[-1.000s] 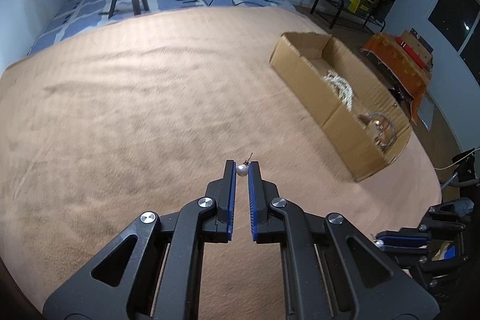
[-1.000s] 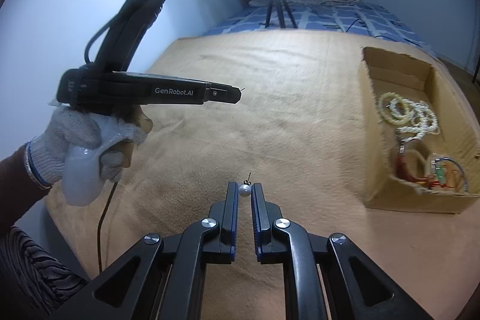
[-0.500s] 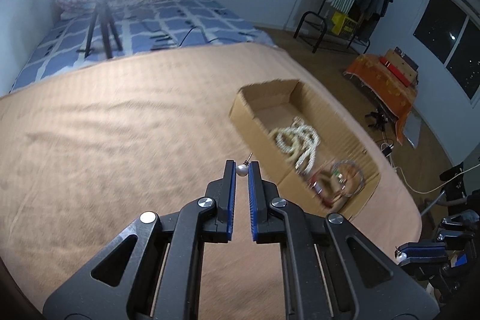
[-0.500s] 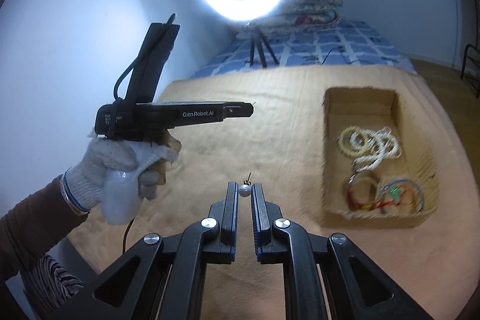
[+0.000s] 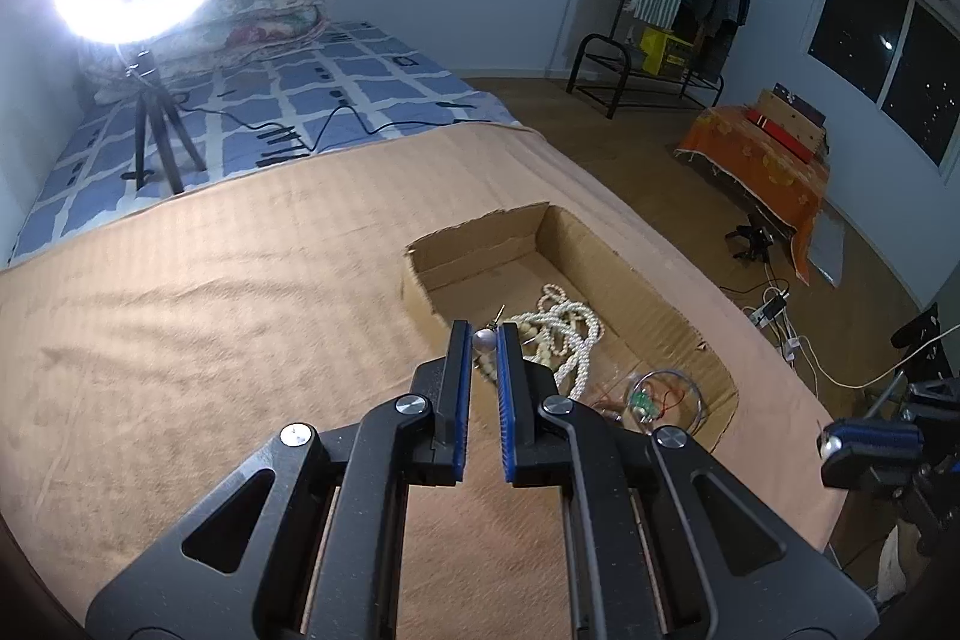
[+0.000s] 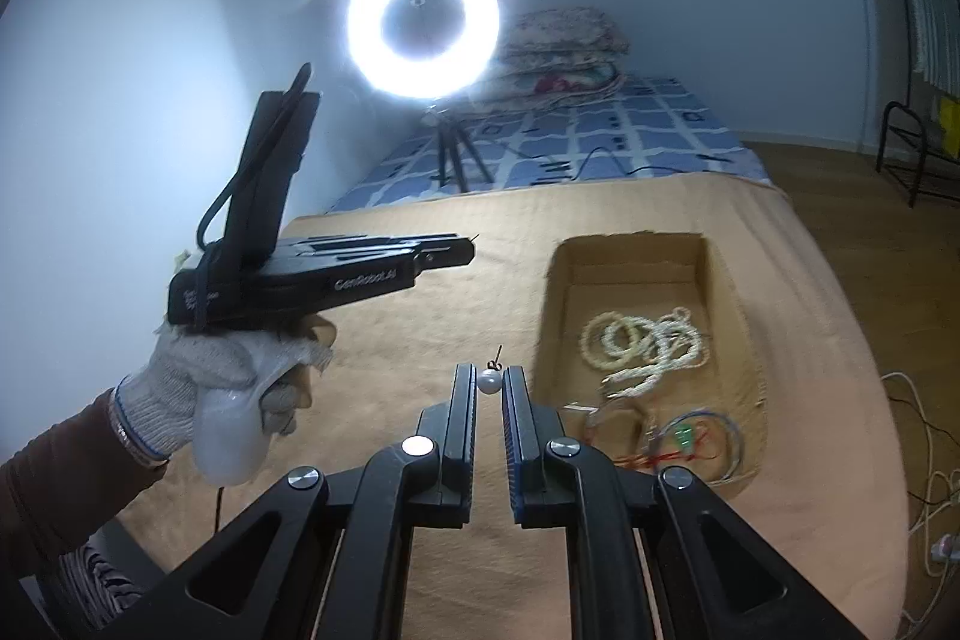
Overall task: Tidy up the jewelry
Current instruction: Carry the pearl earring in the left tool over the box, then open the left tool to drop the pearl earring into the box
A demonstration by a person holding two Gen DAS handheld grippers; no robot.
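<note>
Since a second ago I've swung my left gripper (image 5: 482,340) from bare blanket to right over the cardboard box (image 5: 654,307); the box was off to the right then, now its near-left corner sits under my fingertips. The right gripper (image 6: 490,381) has lifted and pulled back a bit too, so the box (image 6: 555,292) reads further down and right of it. My read: transport nearly done, drop into the box is next.

Left gripper: narrow, pinching a pearl earring (image 5: 483,338) at the tips. Small round white bead, glossy, thin dark wire hook poking up and right. It hangs above the box, over the pearl strands (image 5: 570,334); not touching them as far as I can tell.

Right gripper: also narrow, clamped on a second pearl earring (image 6: 490,382), same look, white ball with a little wire loop on top. It's above the tan blanket (image 6: 420,340), just left of the box, not over it yet.

Box contents: cream bead bracelets and strands mid-box, wire bangles with red and green bits at the near end (image 6: 684,439). Far end bare cardboard.

Gloved left hand (image 6: 216,370) grips the left handle.
</note>
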